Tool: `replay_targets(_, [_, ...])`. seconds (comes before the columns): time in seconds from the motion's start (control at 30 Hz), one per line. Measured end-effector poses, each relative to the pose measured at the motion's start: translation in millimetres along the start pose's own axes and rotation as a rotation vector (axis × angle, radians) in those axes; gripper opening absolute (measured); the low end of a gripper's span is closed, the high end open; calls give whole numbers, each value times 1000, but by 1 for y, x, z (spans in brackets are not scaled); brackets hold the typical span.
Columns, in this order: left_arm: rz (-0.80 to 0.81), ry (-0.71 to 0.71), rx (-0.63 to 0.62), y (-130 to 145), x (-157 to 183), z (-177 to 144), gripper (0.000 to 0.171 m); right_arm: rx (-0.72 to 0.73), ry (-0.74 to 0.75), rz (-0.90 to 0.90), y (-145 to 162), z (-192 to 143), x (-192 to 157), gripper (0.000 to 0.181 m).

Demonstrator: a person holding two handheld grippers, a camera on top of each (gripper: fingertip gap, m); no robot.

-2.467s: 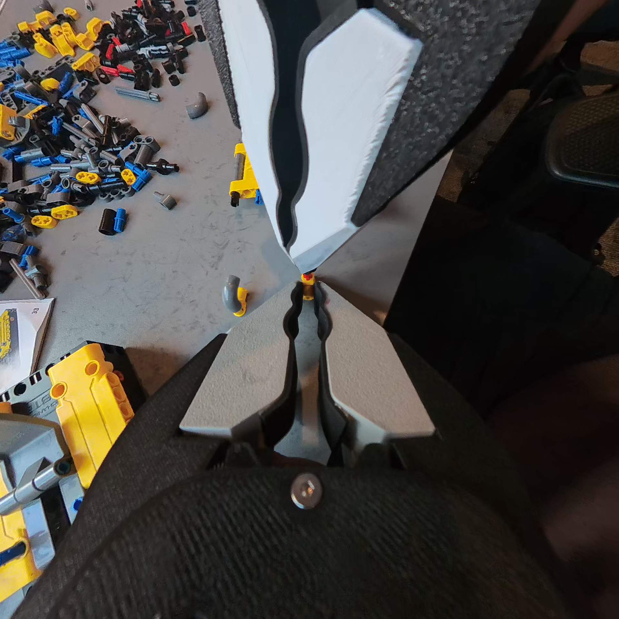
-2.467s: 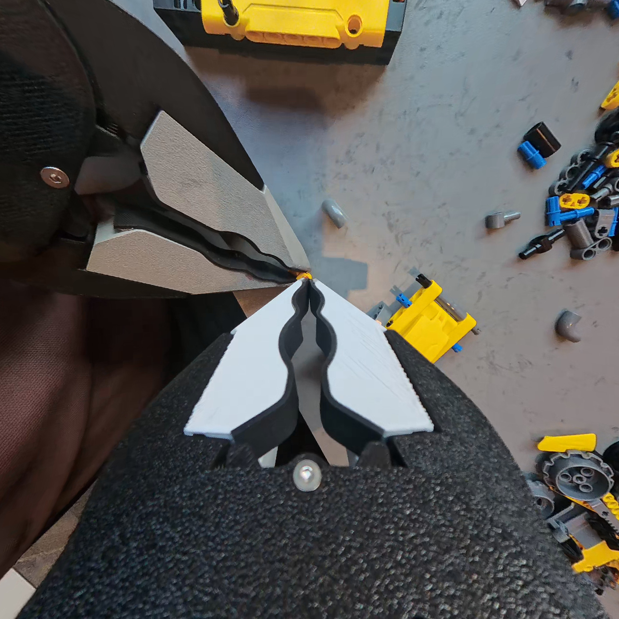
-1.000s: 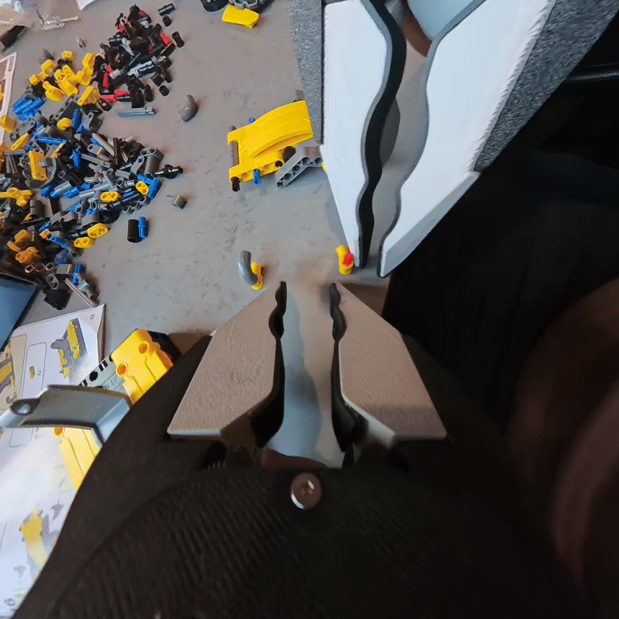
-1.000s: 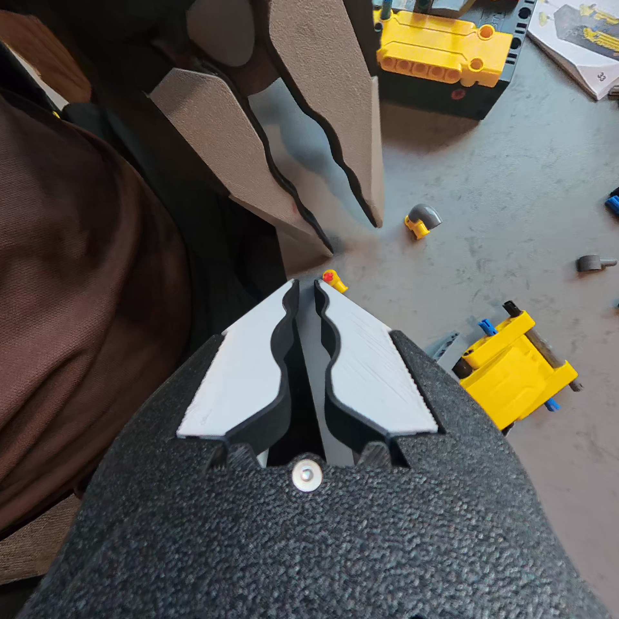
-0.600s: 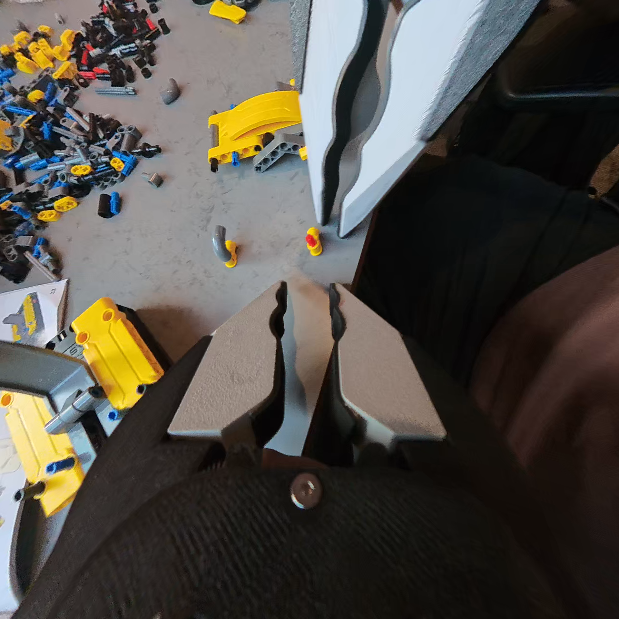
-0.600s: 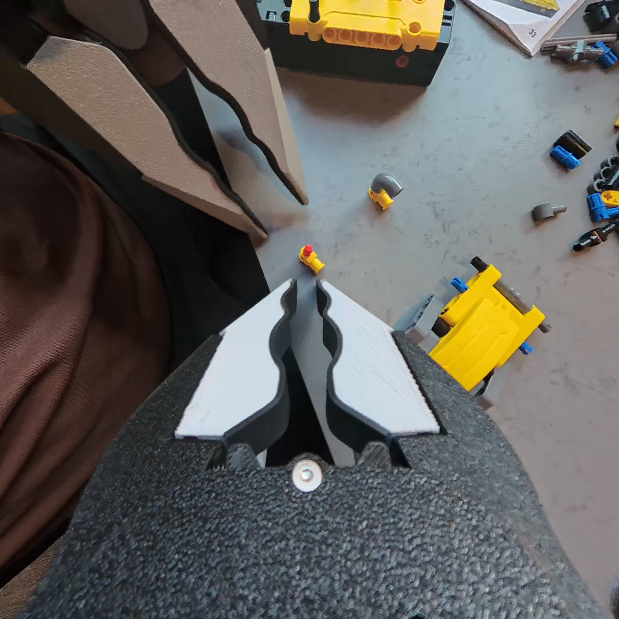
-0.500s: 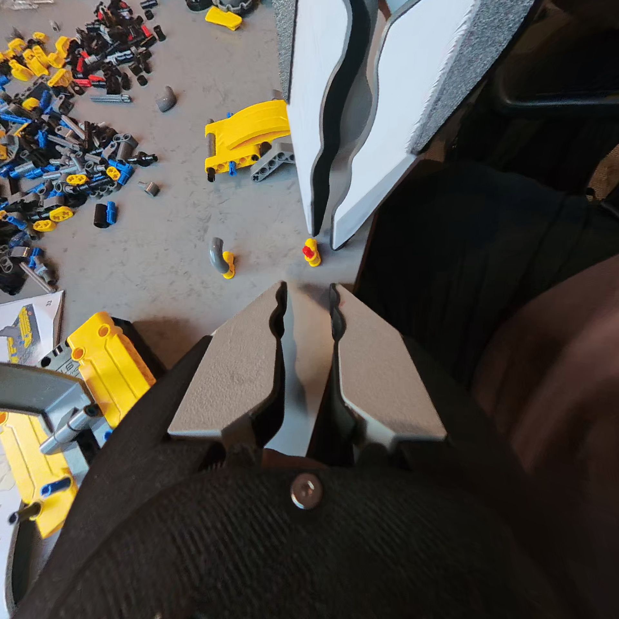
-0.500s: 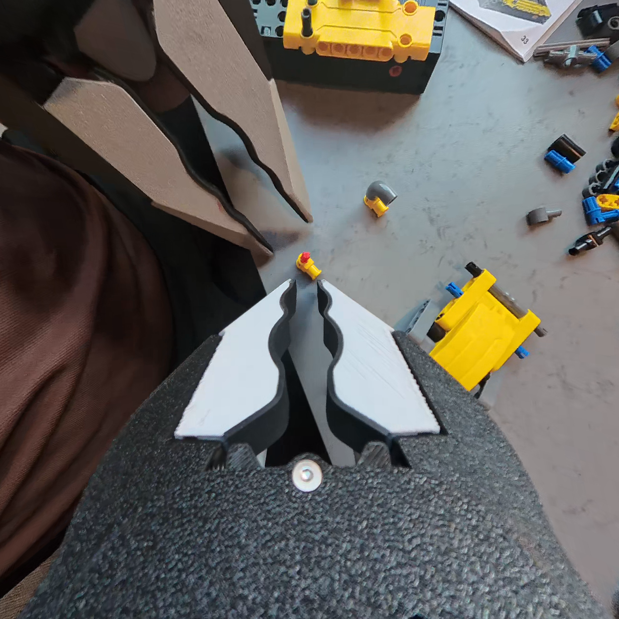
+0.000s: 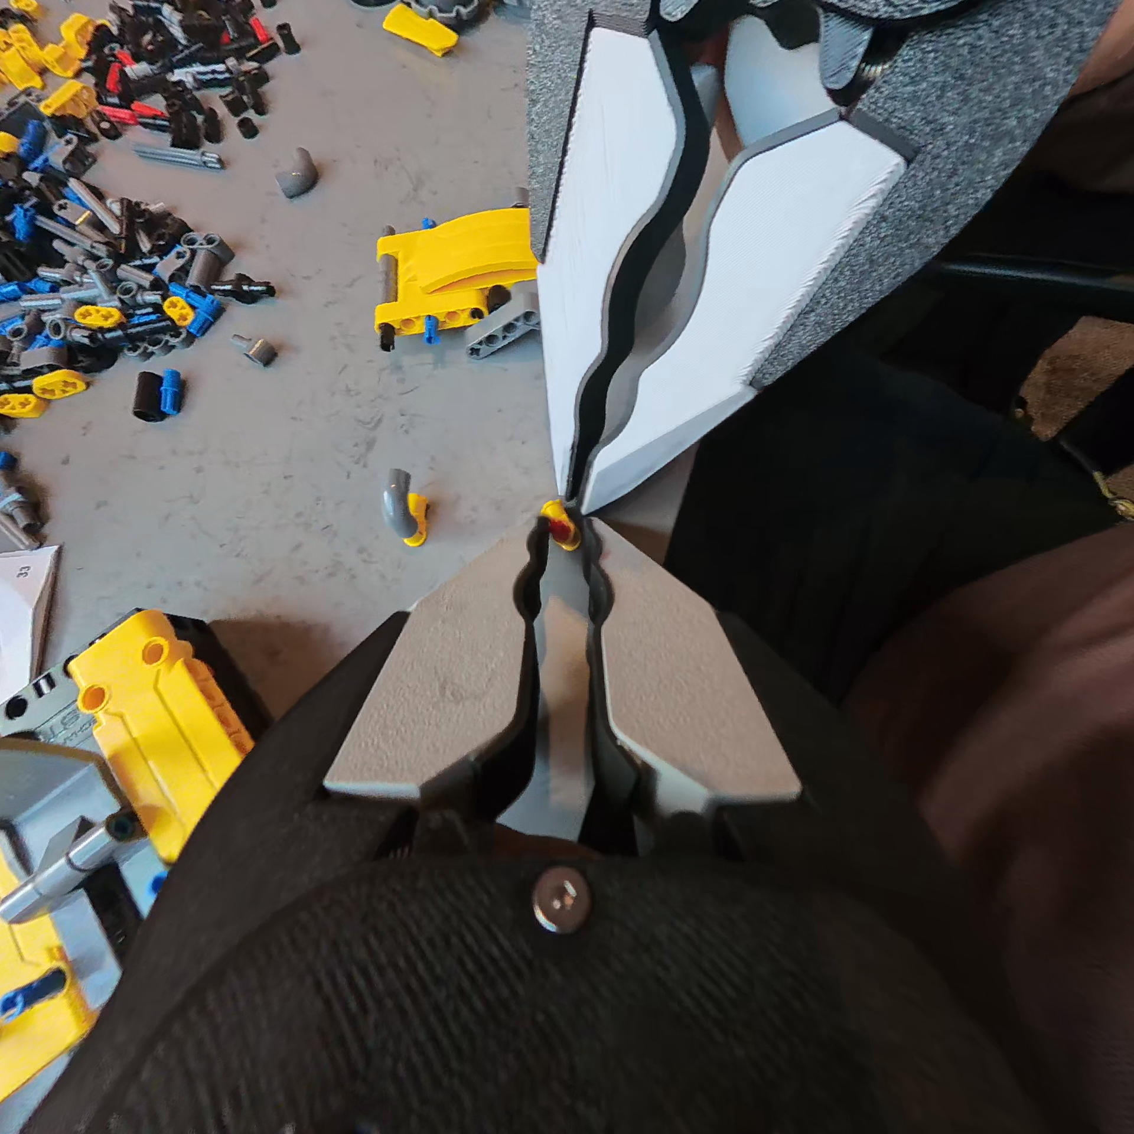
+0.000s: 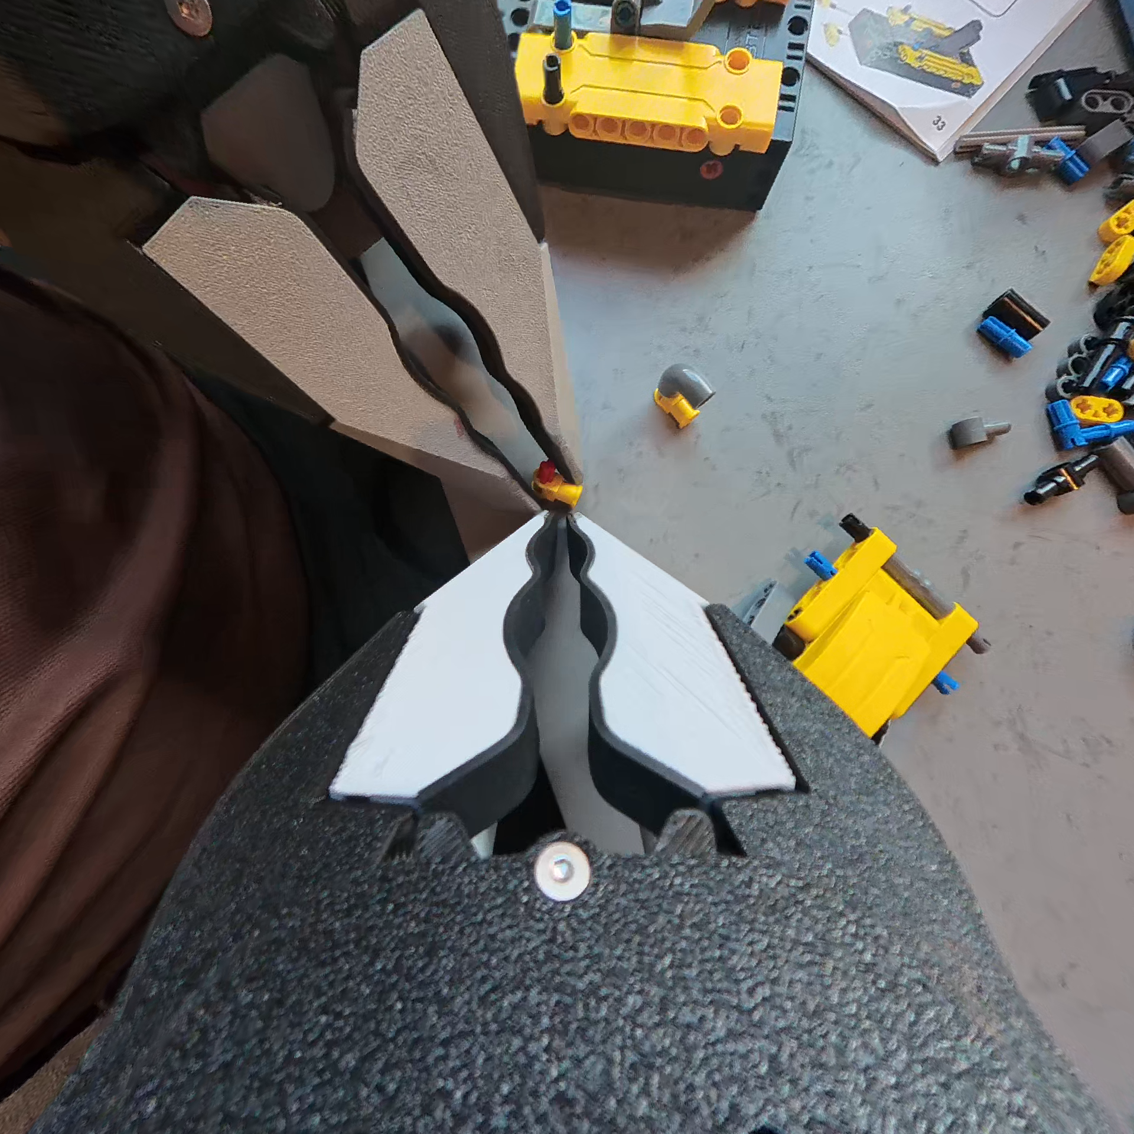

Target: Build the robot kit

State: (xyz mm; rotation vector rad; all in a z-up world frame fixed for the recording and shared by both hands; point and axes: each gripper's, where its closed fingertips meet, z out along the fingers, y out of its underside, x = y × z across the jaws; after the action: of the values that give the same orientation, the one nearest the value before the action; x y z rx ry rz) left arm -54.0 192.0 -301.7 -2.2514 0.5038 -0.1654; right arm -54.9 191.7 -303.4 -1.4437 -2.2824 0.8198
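Yellow plastic, red-pinned, the tiny connector [image 9: 561, 529] looks light, stiff and slippery, pinched at opposite ends by the clenched left gripper [image 9: 564, 540] and right gripper [image 10: 557, 515].

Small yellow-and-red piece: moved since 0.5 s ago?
Yes. The piece has left the table by the grey elbow; it now sits between the meeting tips of the left tongs and right tongs.
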Motion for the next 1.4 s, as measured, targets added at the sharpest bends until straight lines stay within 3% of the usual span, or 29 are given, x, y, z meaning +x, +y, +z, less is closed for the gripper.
replay_targets(0.2, [53,-87,-28,0,-17,1,8,29,93,29,-5,2,17,2])
replay_targets(0.53, [196,-86,-34,-1,-16,0,10,132,107,89,-12,-16,21,2])
replay_targets(0.73, [174,-82,-31,0,-15,-2,16,268,110,205,-18,-34,34,3])
replay_targets(0.97, [93,-123,3,10,-15,-16,25,409,208,347,-5,-77,79,8])
replay_targets(1.13, [25,-174,45,20,-21,-29,24,312,344,334,24,-89,117,8])
replay_targets(1.4, [12,-164,62,24,-18,-30,22,37,283,153,25,-61,168,16])
